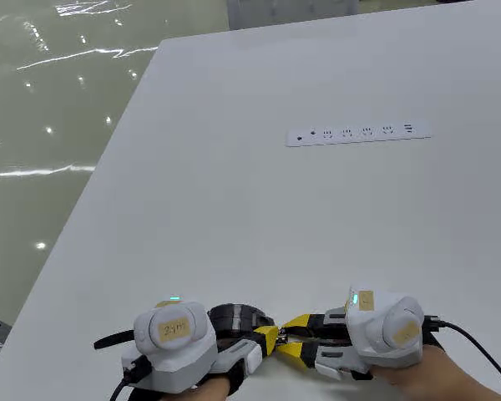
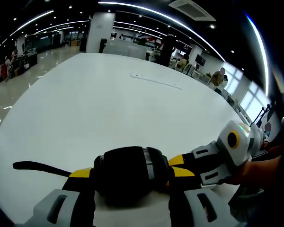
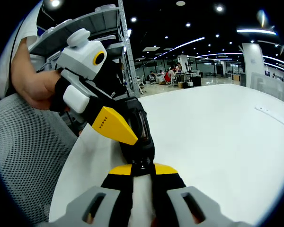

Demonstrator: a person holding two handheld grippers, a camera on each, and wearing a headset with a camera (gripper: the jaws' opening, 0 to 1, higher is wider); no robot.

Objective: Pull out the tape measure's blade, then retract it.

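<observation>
Tape [image 1: 240,317] sits at the near edge of the table [image 1: 234,209], on my side of the power strip [image 1: 359,134] and well apart from it. Left gripper [image 2: 131,172] has the black case between its jaws, pressed onto it from both sides. That anchors the body so the pull doesn't drag it along. Strap [image 2: 38,167] lies loose on the table.

Right gripper [image 3: 143,169] meets the left nose-to-nose. Its tips are pressed together at the case mouth, on what I take to be the blade tip [image 3: 142,162]; the hook itself is too small to make out. No blade out as far as I can see, so I judge this the start of the pull.

Both tools line up roughly parallel with the strip, which leaves bare table to draw the right one straight outward while the left holds.

Risk: the thin hook slipping from the pads. The pull should stay in line with the mouth, with the case kept flat so it doesn't twist in the left jaws.
</observation>
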